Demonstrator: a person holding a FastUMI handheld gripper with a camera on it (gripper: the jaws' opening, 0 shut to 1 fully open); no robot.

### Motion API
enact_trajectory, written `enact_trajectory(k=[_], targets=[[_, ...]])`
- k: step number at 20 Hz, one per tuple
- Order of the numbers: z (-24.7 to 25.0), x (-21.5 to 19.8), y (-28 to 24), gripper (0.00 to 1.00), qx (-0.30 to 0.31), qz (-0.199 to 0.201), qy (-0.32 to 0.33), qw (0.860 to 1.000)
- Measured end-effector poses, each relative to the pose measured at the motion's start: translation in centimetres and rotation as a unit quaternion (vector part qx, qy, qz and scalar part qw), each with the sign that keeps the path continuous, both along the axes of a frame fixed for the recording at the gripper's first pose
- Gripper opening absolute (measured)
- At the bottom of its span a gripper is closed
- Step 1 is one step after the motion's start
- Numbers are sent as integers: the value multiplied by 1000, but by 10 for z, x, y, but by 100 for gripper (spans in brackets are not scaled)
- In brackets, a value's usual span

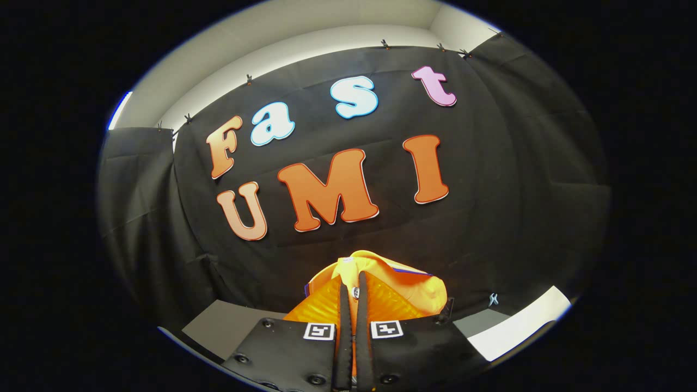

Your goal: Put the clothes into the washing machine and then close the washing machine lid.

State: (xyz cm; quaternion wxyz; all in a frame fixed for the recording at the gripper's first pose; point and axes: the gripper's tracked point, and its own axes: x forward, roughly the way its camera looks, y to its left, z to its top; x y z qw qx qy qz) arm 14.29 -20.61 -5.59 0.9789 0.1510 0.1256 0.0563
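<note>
Orange cloth [381, 283] pinched between both fingers of the gripper [353, 288], bunched beyond their tips, black wall [490, 218] behind.

We see a grey flat surface [228, 326] low at the near left, at the foot of the black cloth wall [490, 190]; table or floor, we cannot tell. At the near right the grey continues, and a white strip [523, 324] lies beside it, sheet or bare panel unclear. Gripper [353, 286]: fingers nearly together, both pressing an orange garment [414, 283] bunched just ahead of them. We cannot tell whether the garment touches the surface; its lower part is hidden.
</note>
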Motion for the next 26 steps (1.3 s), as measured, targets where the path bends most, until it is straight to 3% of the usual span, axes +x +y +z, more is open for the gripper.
enact_trajectory(k=[4, 10, 18, 19, 22, 26], targets=[[-57, -1, 12, 11, -14, 11, 37, 999], [-194, -11, 28, 11, -23, 22, 132, 991], [-392, -21, 35, 11, -38, 32, 259, 965], [-402, -21, 52, 11, -29, 30, 268, 962], [-468, -27, 32, 11, -28, 21, 300, 953], [-521, -24, 32, 11, -25, 16, 336, 941]])
